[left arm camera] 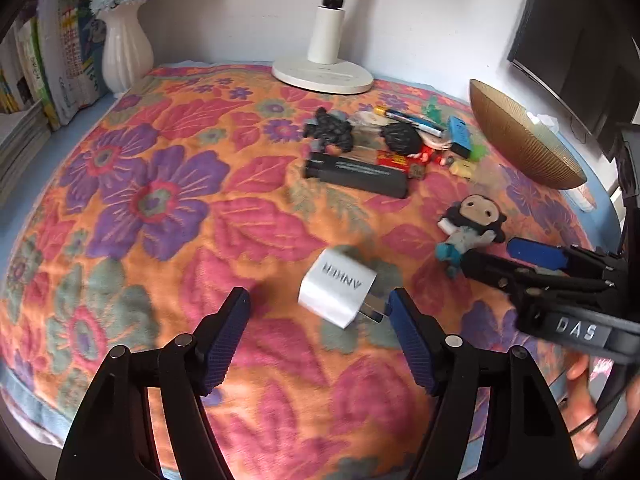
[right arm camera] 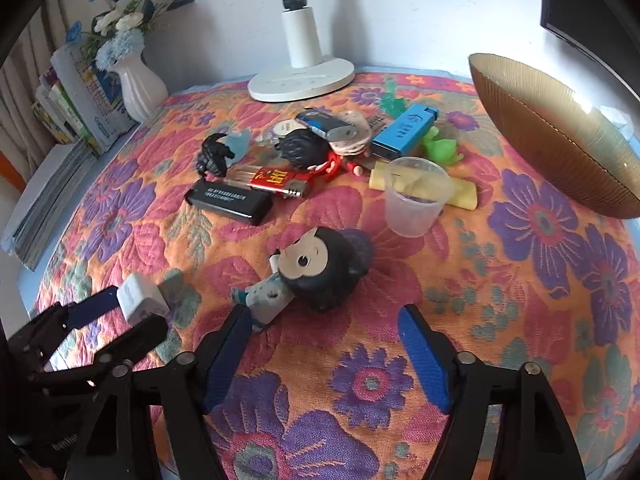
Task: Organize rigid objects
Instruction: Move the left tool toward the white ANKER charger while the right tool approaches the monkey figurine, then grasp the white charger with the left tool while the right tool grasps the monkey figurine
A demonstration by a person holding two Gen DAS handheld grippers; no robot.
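Two containers on the floral cloth (right arm camera: 400, 380). Brown ribbed bowl (right arm camera: 560, 136), far right of the right gripper's jaws, tilted on its side; contents not visible. Clear plastic cup (right arm camera: 414, 200), upright, ahead of the right jaws and slightly right, just in front of a yellow block (right arm camera: 464, 196); contents cannot be told.

Left gripper (left arm camera: 320, 304): jaws partly open, nothing gripped. White charger (left arm camera: 338, 294) between the blue pads, lying tilted, metal prongs just beside the right pad (left arm camera: 408, 336); contact cannot be told. Left pad clear of it. Lettering on charger: "ANKER", seen upside down.

Right gripper (right arm camera: 326, 320): jaws partly open, nothing gripped. Black-haired figurine (right arm camera: 312, 272) lying on the cloth just ahead of the jaws, its feet beside the left pad (right arm camera: 230, 356); right pad well apart from it.

Pile of small items further ahead of both jaw pairs: black rectangular bar (right arm camera: 230, 200) with small white print, unreadable; red-labelled lighter (right arm camera: 276, 180), label characters unclear; blue lighter (right arm camera: 404, 132), print unreadable; green toy (right arm camera: 442, 146); black claw-like toy (right arm camera: 214, 154); blue-and-silver flash drive (right arm camera: 324, 124).

"DAS" in white on the right gripper's body, as seen from the left wrist view.

Beyond the pile: white lamp base (right arm camera: 300, 80), white vase (right arm camera: 140, 88) of blue flowers, stacked books (right arm camera: 72, 120).
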